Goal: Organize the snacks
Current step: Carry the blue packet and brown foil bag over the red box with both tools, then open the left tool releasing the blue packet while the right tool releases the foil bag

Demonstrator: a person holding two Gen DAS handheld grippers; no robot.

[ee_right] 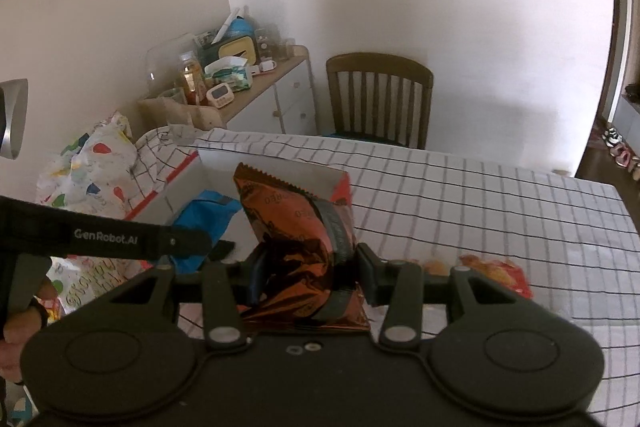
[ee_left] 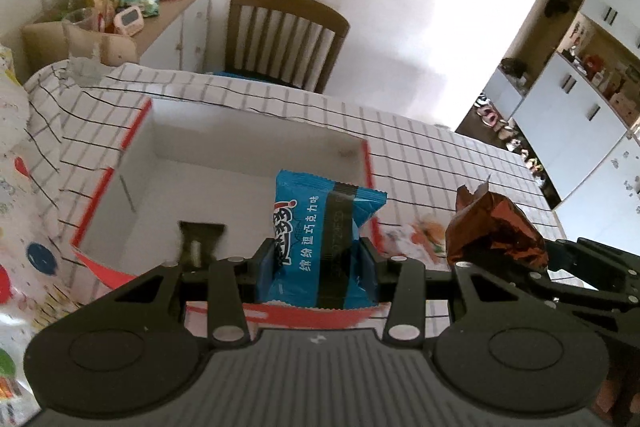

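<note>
My left gripper (ee_left: 318,261) is shut on a blue snack packet (ee_left: 320,227) and holds it upright over the near edge of an open white box with red rims (ee_left: 256,135). A small dark packet (ee_left: 200,239) lies on the box floor. My right gripper (ee_right: 310,273) is shut on an orange-brown foil snack packet (ee_right: 292,227), held above the table just right of the box (ee_right: 288,173). That foil packet also shows in the left wrist view (ee_left: 492,231). The blue packet shows in the right wrist view (ee_right: 204,223).
A table with a white grid cloth (ee_right: 480,211) holds a red and yellow snack bag (ee_right: 496,271) near the right gripper and a colourful patterned bag (ee_right: 96,163) at the left. A wooden chair (ee_left: 280,35) stands behind the table, beside a cluttered cabinet (ee_left: 176,23).
</note>
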